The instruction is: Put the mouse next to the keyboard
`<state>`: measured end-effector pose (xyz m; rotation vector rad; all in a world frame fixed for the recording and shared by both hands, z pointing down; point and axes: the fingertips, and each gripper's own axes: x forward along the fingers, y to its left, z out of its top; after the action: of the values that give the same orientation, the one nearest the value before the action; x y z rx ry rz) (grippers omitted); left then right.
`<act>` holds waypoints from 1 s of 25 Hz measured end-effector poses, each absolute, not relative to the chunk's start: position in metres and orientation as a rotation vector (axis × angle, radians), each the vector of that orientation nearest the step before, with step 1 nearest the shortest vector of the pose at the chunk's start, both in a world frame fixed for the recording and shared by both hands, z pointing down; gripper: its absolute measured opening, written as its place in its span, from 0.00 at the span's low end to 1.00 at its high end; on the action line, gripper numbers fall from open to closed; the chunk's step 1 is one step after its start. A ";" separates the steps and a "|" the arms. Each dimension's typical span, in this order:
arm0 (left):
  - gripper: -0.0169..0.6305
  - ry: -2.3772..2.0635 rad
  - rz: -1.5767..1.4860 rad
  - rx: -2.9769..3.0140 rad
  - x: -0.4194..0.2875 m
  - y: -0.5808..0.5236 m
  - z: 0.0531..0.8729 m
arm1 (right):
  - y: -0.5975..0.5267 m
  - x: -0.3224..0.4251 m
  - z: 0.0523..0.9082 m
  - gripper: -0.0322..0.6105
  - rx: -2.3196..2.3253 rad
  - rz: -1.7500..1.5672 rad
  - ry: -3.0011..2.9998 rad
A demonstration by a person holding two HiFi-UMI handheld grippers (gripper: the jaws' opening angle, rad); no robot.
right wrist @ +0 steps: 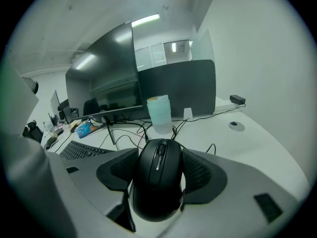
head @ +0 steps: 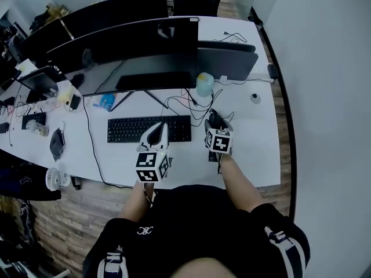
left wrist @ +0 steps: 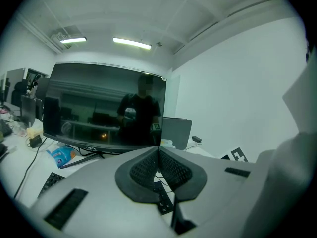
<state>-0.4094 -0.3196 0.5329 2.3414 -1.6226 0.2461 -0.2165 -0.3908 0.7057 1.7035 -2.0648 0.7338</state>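
The right hand-held gripper [head: 216, 123] is clamped on a black mouse [right wrist: 158, 177]. Its two dark ribbed pads [right wrist: 204, 174] press the mouse's sides, and the scroll wheel points away from the camera. In the head view the mouse sits just right of centre, near the right end of the black keyboard [head: 124, 130] and a little apart from it. No view shows whether it touches the bench [head: 258, 141].

The left hand-held gripper [head: 161, 127] has its jaws together with nothing between them. In the head view it hangs over the right half of the keyboard.

The keyboard lies parallel to the bench's near edge, with a strip of bare white surface between the two. To the right of the mouse the bench is bare up to its right edge, which runs down the frame beside a white wall. The only thing there is a small round disc [head: 255, 98], further back.

Toward the top of the frame the room is tighter. A tangle of black cables [head: 184, 102] lies just behind the keyboard and the mouse. A pale cylindrical container [head: 204, 84] stands among them, in front of a dark monitor [head: 133, 42] and a grey panel [head: 227, 62]. The left part of the bench carries scattered small items, and a cable runs down over its near edge.
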 end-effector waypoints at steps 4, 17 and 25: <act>0.05 -1.616 0.249 2.367 -0.410 -0.316 0.527 | -0.379 -0.222 0.727 0.51 1.666 0.731 -2.015; 0.05 -1.623 0.254 2.398 -0.421 -0.302 0.520 | -0.356 -0.214 0.775 0.51 1.661 0.888 -1.834; 0.05 -1.609 0.243 2.407 -0.417 -0.297 0.522 | -0.363 -0.216 0.752 0.53 1.667 0.798 -1.906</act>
<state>-0.4173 -0.2968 0.5217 2.4075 -1.6089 0.2430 -0.2165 -0.3633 0.7523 1.6674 -1.9057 0.7977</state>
